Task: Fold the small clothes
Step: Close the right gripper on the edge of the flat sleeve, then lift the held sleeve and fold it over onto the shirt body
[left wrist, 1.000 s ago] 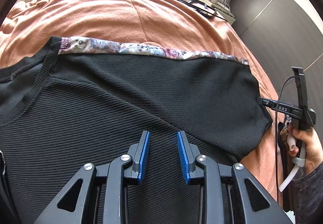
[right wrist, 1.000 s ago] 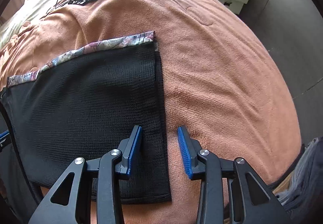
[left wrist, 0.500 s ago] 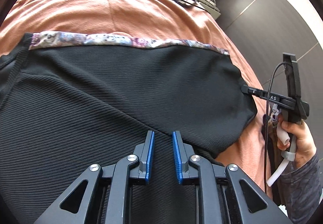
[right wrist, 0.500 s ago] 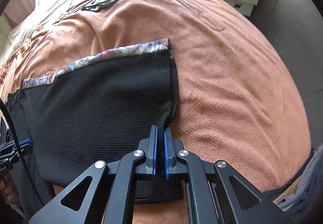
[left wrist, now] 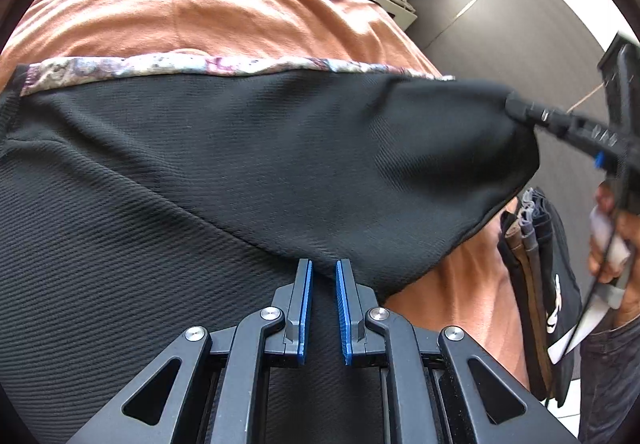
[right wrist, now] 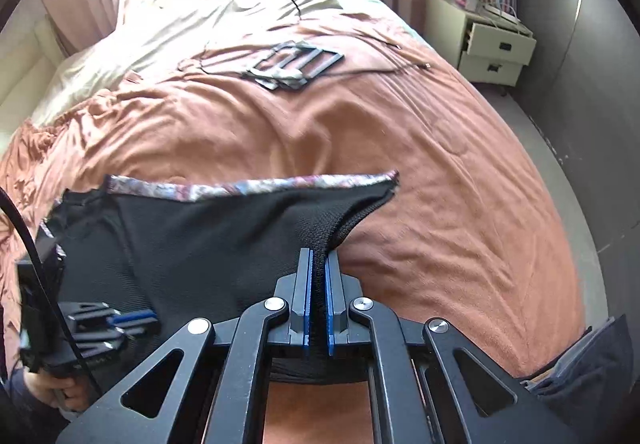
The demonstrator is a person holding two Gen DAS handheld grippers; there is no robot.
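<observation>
A black ribbed garment (left wrist: 280, 164) with a floral trim band (left wrist: 200, 64) lies on an orange blanket (left wrist: 200, 4). My left gripper (left wrist: 323, 274) is nearly closed, with a fold of the black cloth between its blue pads at the near edge. My right gripper (right wrist: 319, 268) is shut on the garment's (right wrist: 220, 236) right edge and holds it up off the blanket (right wrist: 440, 204), so the cloth tents below the trim (right wrist: 248, 186). The left wrist view shows the right gripper (left wrist: 516, 108) pinching that raised corner. The left gripper (right wrist: 120, 324) appears blurred at the lower left of the right wrist view.
Black flat frames and cables (right wrist: 296, 64) lie farther up the bed. A cream nightstand (right wrist: 492, 44) stands by the grey wall on the right. A dark bag of folded clothes (left wrist: 536, 284) sits off the bed's near right edge. A hand (left wrist: 612, 256) holds the right gripper.
The right gripper closed on the garment's right edge and has lifted it off the blanket. The left gripper's fingers narrowed onto the cloth fold and moved closer to the garment.
</observation>
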